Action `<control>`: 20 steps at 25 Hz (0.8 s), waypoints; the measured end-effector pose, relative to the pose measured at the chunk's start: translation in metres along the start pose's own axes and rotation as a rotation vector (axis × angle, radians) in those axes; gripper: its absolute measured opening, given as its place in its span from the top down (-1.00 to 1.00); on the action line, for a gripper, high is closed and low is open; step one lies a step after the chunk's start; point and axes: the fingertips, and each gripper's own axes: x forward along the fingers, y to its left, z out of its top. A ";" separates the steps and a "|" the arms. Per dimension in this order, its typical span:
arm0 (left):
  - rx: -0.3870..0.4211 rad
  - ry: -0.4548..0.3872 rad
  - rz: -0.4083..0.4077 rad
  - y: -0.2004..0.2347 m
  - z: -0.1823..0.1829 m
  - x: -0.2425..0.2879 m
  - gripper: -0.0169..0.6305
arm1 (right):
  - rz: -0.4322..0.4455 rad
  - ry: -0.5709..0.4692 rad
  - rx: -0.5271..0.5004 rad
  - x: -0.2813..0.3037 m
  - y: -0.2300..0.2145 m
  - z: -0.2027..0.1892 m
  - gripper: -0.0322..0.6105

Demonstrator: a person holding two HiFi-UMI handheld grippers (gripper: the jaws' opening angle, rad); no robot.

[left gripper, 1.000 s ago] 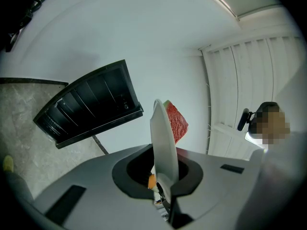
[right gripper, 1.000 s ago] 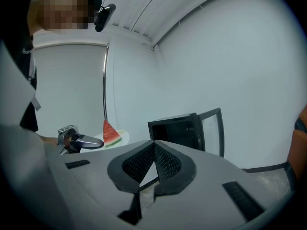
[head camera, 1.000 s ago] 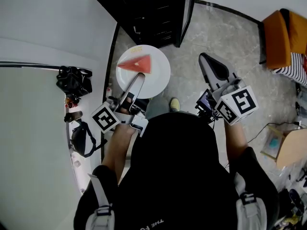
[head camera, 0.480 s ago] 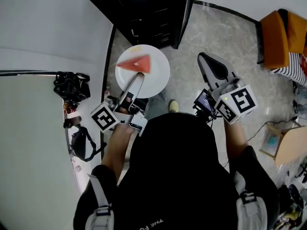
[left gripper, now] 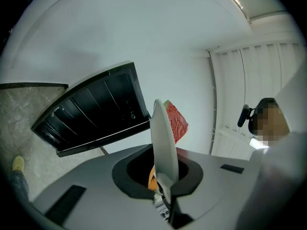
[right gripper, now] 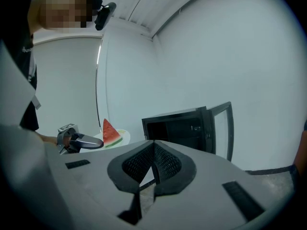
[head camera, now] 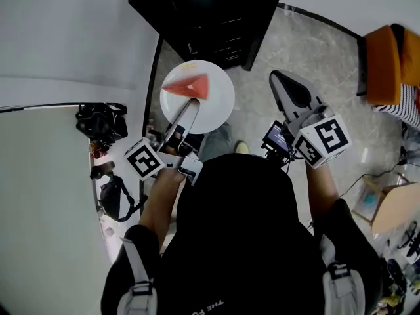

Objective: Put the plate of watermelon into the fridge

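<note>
A white plate [head camera: 213,107] carries a red wedge of watermelon [head camera: 187,86] and hangs in the air in front of the black fridge [head camera: 210,12], whose door stands open. My left gripper [head camera: 186,113] is shut on the plate's near rim. In the left gripper view the plate [left gripper: 164,143] shows edge-on between the jaws of the left gripper [left gripper: 165,186], with the watermelon [left gripper: 176,121] on its right side. My right gripper [head camera: 289,90] is held to the right over the floor, shut on nothing. In the right gripper view the right gripper [right gripper: 153,162] points at the fridge [right gripper: 182,128]; the watermelon [right gripper: 110,132] shows at left.
Black bags [head camera: 102,120] lie at the left beside a white surface. An orange seat [head camera: 387,58] stands at the far right, with a cardboard box [head camera: 387,205] below it. The person's shoe [head camera: 240,147] shows on the grey stone floor [head camera: 308,44].
Hardly anything differs. The head view has shifted a little, so the fridge sits further right in the picture. Both grippers and the plate keep their places.
</note>
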 end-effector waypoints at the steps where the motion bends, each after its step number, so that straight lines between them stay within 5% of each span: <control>1: -0.002 -0.001 -0.001 0.003 0.004 0.003 0.88 | 0.001 0.003 -0.001 0.006 -0.002 0.001 0.86; 20: -0.036 0.041 -0.014 0.037 0.074 0.049 0.88 | -0.004 0.028 -0.005 0.086 -0.025 0.029 0.86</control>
